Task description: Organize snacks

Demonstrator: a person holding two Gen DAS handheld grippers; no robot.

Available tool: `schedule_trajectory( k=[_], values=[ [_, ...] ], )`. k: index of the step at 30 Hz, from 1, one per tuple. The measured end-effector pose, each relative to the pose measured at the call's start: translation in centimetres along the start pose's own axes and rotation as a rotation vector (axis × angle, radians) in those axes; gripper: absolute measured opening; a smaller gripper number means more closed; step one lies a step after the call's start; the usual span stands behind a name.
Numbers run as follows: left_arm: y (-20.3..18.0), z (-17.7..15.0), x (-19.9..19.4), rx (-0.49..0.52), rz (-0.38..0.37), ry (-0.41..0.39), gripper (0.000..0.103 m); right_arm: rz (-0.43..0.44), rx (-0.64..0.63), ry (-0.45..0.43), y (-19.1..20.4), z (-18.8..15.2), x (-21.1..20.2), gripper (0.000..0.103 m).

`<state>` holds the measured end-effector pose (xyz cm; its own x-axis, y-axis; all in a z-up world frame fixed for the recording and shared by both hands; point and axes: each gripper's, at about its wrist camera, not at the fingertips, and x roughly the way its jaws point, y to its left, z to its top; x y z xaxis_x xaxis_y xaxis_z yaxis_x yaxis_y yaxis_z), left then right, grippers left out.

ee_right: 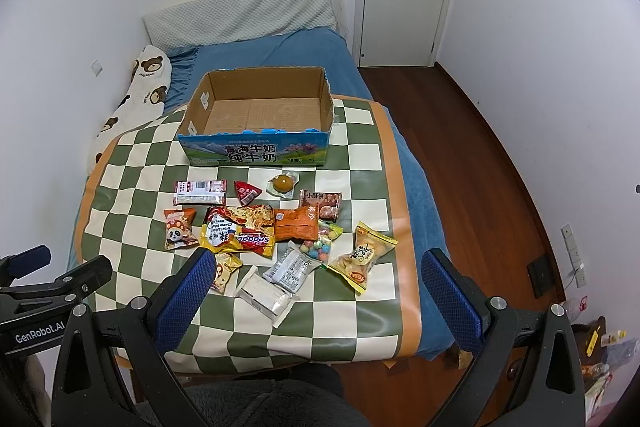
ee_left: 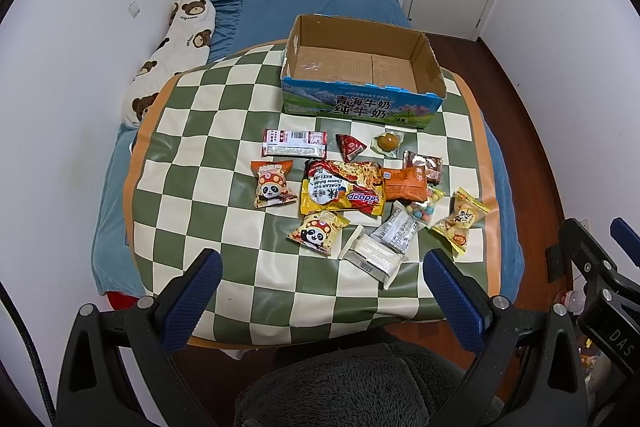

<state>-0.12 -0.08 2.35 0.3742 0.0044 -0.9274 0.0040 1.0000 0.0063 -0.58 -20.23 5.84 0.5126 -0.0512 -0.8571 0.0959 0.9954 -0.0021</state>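
Snacks [ee_left: 352, 195] scattered in a loose cluster on the checkered mat [ee_left: 192, 131], between the near edge and the cardboard box [ee_left: 362, 75]; box open-topped, nothing inside, standing at the far side of the mat, just beyond the farthest packets; cluster includes two panda packets [ee_left: 273, 189] [ee_left: 318, 231], large noodle bag [ee_left: 342, 193] at centre, orange pouch [ee_left: 404, 183] touching it, candy bag [ee_left: 426, 205], yellow cracker packet [ee_left: 460, 221] at the right, white wrapped bars [ee_left: 374, 257] nearest, red triangular packet [ee_left: 350, 146] and round orange sweet [ee_left: 387, 142] nearest the box; left gripper [ee_left: 322, 293] spread wide, holding nothing, hovering above the near edge of the mat; right gripper [ee_right: 316, 291] likewise spread wide and holding nothing, raised over the near packets; step judged: the very start, no packet yet lifted, sorting into the box not yet begun; next move likely calls for lowering one gripper onto a near packet, probably a white bar or a panda packet, pinching the crinkly wrapper by an edge without dragging neighbours, then carrying it over the box wall
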Motion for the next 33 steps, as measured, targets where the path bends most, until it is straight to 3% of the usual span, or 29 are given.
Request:
schedule_trajectory(
  k=[16,23,27,33],
  values=[
    [0.1,-0.2,0.0,-0.003,-0.002,-0.001,0.103,0.002,0.001,-0.001,0.0,0.0,-0.1,0.103],
    [0.6,1.2,0.4,-0.024,0.012,0.011,0.103,0.002,0.01,0.007,0.0,0.4,0.3,0.103],
    [1.8,2.0,3.5,-0.055,0.047,0.025,0.103,0.006,0.026,0.026,-0.5,0.4,2.7,0.103],
    [4.0,1.7,12.9,-0.049,0.159,0.14,0.103,0.093,-0.014,0.167,0.0,-1.1,11.8,0.103]
  ],
)
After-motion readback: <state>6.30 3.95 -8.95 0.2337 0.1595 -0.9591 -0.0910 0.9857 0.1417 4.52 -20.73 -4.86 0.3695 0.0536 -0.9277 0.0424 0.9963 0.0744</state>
